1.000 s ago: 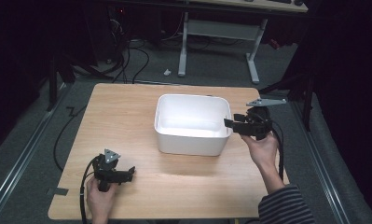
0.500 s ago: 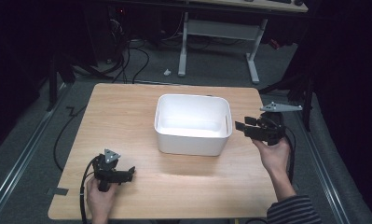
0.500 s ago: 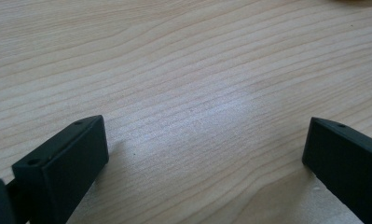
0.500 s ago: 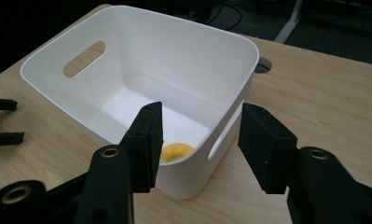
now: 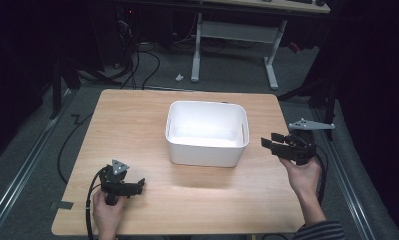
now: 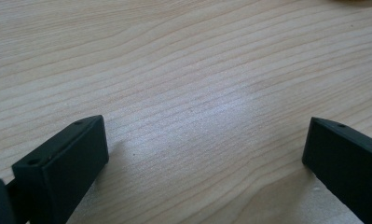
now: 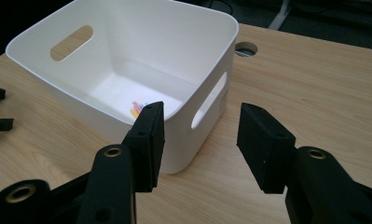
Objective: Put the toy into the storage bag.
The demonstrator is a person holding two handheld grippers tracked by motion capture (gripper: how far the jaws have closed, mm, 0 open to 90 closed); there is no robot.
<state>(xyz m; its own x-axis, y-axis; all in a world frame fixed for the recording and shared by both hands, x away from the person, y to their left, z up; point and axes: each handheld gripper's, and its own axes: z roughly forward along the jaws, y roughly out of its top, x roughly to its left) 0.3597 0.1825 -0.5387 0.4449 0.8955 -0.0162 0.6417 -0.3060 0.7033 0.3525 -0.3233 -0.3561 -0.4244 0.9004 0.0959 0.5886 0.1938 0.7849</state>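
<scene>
Right tongs (image 7: 200,140), empty and half apart, are nearing the white bin (image 5: 207,132); left tongs (image 6: 204,158) are gaping wide over the counter (image 5: 137,120); approach the right-hand handle slot squarely.

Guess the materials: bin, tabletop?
Bin: looks like moulded plastic, white, smooth, slightly glossy; thin walls, rounded corners and cut-out handle slots suggest it. Tabletop: pale wood grain with a soft sheen; solid wood or a printed laminate, the look leaves that open.
</scene>
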